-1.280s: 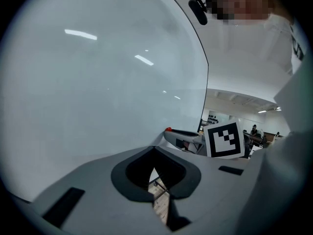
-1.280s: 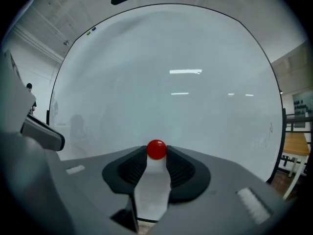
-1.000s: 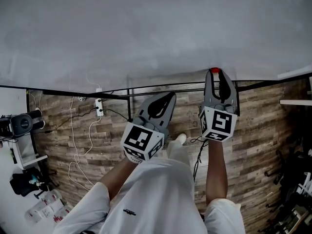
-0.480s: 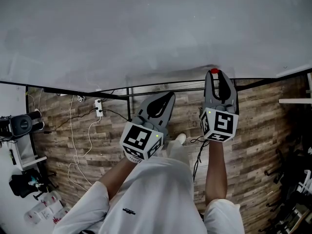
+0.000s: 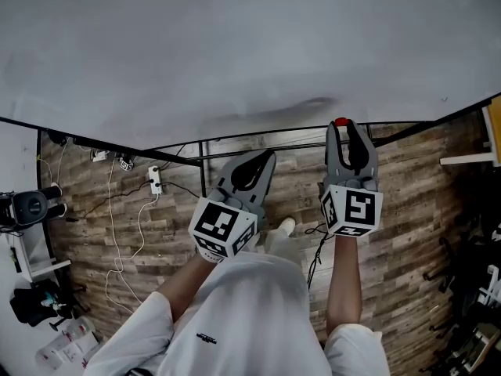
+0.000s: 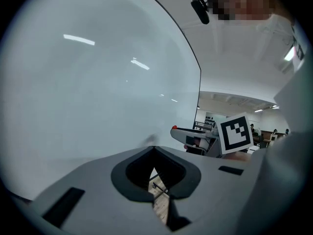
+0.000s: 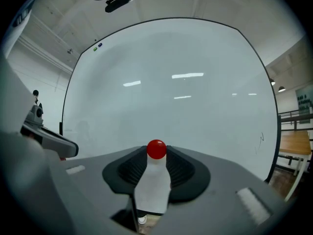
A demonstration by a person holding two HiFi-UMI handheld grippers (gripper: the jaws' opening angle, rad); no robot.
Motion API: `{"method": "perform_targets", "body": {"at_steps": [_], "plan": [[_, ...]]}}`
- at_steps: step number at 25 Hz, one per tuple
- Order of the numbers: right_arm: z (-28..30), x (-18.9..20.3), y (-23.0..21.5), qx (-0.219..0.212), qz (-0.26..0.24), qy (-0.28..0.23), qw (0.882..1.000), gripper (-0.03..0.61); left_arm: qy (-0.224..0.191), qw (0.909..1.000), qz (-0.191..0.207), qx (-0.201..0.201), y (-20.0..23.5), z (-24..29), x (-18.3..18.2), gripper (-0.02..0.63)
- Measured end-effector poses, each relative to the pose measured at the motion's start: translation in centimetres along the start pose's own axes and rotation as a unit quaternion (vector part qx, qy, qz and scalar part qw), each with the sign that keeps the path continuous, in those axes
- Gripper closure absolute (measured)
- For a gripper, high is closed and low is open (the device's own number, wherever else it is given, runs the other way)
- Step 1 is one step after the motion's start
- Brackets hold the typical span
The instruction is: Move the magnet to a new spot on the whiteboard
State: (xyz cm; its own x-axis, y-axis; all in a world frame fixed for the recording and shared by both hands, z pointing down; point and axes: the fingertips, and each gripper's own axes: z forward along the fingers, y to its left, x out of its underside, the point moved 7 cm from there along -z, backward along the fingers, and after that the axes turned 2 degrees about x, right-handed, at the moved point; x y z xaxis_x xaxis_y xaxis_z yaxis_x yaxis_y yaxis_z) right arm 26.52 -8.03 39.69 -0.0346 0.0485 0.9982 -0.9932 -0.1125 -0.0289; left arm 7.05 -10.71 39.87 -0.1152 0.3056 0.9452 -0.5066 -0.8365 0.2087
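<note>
The whiteboard fills the upper part of the head view and most of the right gripper view. A small red round magnet sits at the tips of my right gripper, which is shut on it close to the board's lower edge. The right gripper view shows the magnet pinched between the jaws. Whether it touches the board I cannot tell. My left gripper is shut and holds nothing, lower and to the left of the right one; its own view shows the tips meeting, with the right gripper beyond.
Below the board run its black stand bars over a wooden floor. White cables and a power strip lie at the left, with dark equipment beside them. A shelf edge and more gear stand at the right.
The head view has shifted so that more of the whiteboard shows. The right gripper, still shut on the magnet, sits slightly lower and to the left. The left gripper has barely moved.
</note>
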Motion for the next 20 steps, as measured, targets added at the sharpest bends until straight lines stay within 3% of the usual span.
{"method": "perform_targets", "body": {"at_steps": [20], "plan": [[-8.9,-2.7,4.0,-0.007,-0.017,-0.007,1.0,0.446,-0.05,0.9986,0.015,-0.001,-1.2,-6.5,-2.8,0.607]]}}
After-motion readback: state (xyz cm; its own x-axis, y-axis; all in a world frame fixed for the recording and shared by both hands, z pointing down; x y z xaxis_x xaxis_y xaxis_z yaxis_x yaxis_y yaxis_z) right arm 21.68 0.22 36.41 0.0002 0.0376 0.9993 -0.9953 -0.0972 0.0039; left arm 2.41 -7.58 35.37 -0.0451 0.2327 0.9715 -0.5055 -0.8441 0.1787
